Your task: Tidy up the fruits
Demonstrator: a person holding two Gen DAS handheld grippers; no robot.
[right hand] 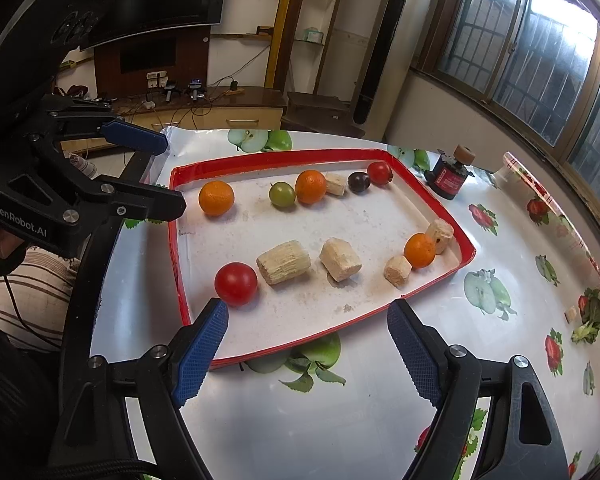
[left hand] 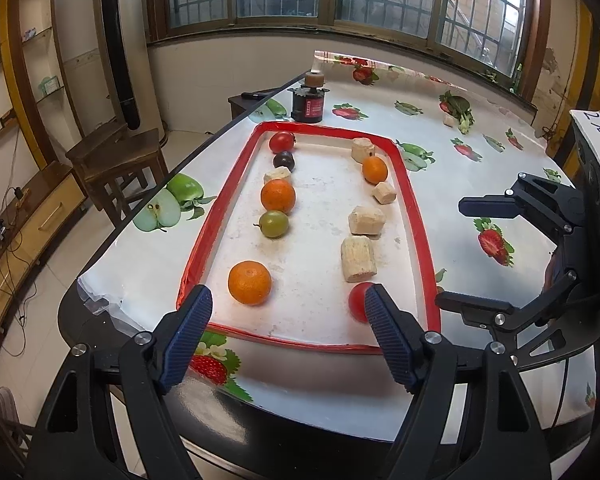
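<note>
Fruits lie in two rows inside a red-rimmed tray [left hand: 224,196] on the tabletop [left hand: 480,128], ahead of both sets of jaws.

Left gripper [left hand: 286,308]: jaws wide apart, nothing between the pads. Just beyond its left fingertip sits an orange [left hand: 250,282]. Further ahead along the same row: a green fruit [left hand: 274,223], a second orange [left hand: 278,196] touching it or nearly so, a pale cut chunk [left hand: 277,176], a dark plum [left hand: 284,160] and a red tomato [left hand: 282,142] at the far end. A red tomato [left hand: 358,300] is partly hidden behind the right fingertip.

Right gripper [right hand: 308,316]: jaws wide apart, empty, hovering at the near edge of the tray. The red tomato lies just beyond its left fingertip. Ahead of it in the same row: a large pale chunk [right hand: 284,267], a second pale chunk [right hand: 341,259], a small chunk [right hand: 398,271], an orange [right hand: 420,250] touching it, and one more chunk [right hand: 440,235] against the far rim.

A dark jar with a red label [left hand: 309,104] stands outside the tray, beyond its far rim.
</note>
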